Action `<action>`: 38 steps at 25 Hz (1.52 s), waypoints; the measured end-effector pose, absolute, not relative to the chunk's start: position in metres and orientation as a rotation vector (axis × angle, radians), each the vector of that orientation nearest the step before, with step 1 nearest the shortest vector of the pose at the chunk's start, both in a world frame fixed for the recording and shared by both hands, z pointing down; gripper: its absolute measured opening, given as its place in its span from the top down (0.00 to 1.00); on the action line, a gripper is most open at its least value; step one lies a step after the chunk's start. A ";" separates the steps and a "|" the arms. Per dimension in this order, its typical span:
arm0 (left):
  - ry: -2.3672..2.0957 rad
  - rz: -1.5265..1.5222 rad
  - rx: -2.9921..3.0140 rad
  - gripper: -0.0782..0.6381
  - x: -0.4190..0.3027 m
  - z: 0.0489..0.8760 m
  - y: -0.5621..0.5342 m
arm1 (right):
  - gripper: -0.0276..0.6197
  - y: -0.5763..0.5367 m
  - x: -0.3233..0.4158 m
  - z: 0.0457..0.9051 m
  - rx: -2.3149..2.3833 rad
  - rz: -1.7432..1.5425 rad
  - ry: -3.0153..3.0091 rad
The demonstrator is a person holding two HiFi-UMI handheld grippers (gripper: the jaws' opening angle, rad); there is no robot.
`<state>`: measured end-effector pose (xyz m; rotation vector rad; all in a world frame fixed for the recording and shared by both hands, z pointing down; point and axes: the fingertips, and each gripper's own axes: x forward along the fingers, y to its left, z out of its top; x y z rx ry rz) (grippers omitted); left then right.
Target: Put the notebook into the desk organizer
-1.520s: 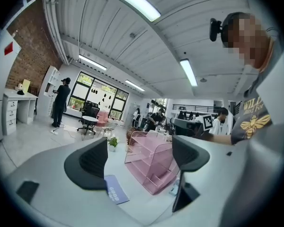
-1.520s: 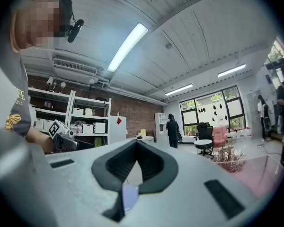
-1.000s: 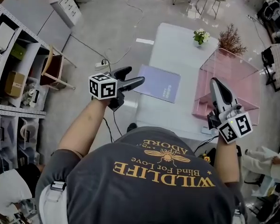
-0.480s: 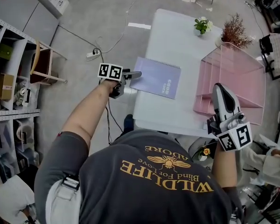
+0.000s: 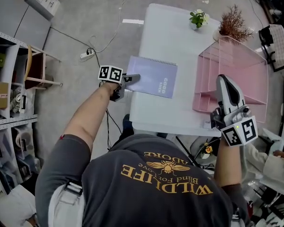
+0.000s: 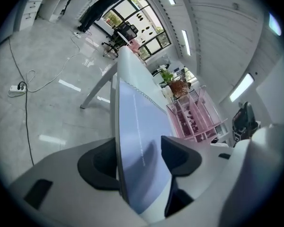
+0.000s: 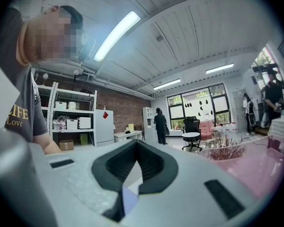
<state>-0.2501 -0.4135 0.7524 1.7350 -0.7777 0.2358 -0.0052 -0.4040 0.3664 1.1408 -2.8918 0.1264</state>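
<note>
The left gripper (image 6: 141, 159) is closing its jaws around the edge of the notebook (image 6: 132, 122).

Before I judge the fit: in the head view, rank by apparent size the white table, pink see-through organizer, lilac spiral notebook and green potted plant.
1. white table
2. pink see-through organizer
3. lilac spiral notebook
4. green potted plant

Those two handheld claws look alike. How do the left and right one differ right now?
The left gripper has the notebook's edge between its jaws, which are closing; the right gripper is empty, jaws together. The left gripper sits at the table's edge; the right gripper is by the pink desk organizer. Both carry a cube with square markers.
</note>
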 end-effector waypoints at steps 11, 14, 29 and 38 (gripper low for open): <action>-0.773 0.158 1.819 0.85 -0.243 0.705 -0.414 | 0.96 -0.425 0.010 0.362 1.192 0.108 -2.883; -0.735 0.107 1.861 0.85 -0.235 0.676 -0.411 | 0.96 -0.425 0.013 0.361 1.199 0.104 -2.883; -0.632 0.004 2.137 0.85 -0.180 0.504 -0.417 | 0.96 -0.434 0.062 0.352 1.337 0.116 -2.838; -0.589 -0.014 2.322 0.85 -0.124 0.401 -0.436 | 0.96 -0.428 0.124 0.342 1.476 0.100 -2.785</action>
